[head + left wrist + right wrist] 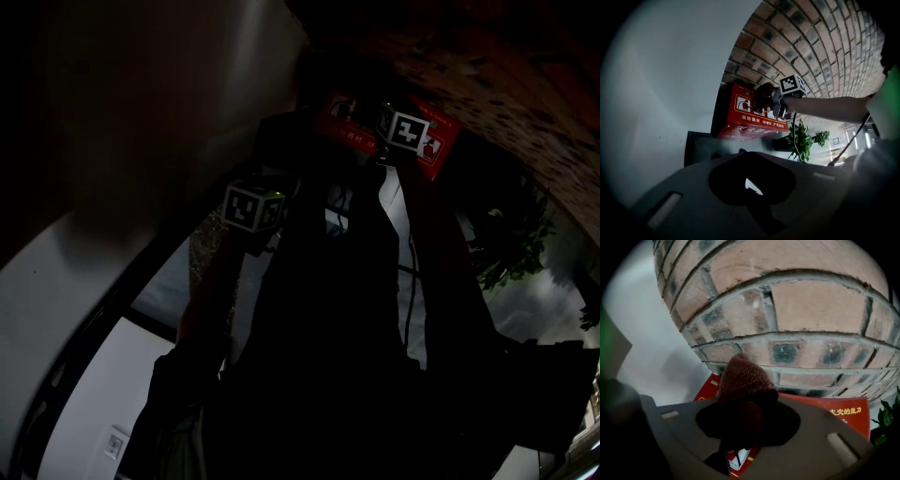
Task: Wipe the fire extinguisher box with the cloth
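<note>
The red fire extinguisher box [751, 118] stands on the floor against the brick wall, with white Chinese print on its front. In the head view the box [349, 131] sits at the top centre, very dark. My right gripper [740, 427] is shut on a brown knitted cloth [743, 378], held over the box's top [836, 411] close to the wall. From the left gripper view the right gripper [774, 101] rests at the box's upper right corner. My left gripper [752, 186] hangs back from the box; its jaws look dark and closed, holding nothing.
A brick wall [787, 301] rises behind the box and meets a white wall [670, 93] at the left. A green potted plant [799, 138] stands right of the box. A dark cable [848, 140] runs down near the person's arm.
</note>
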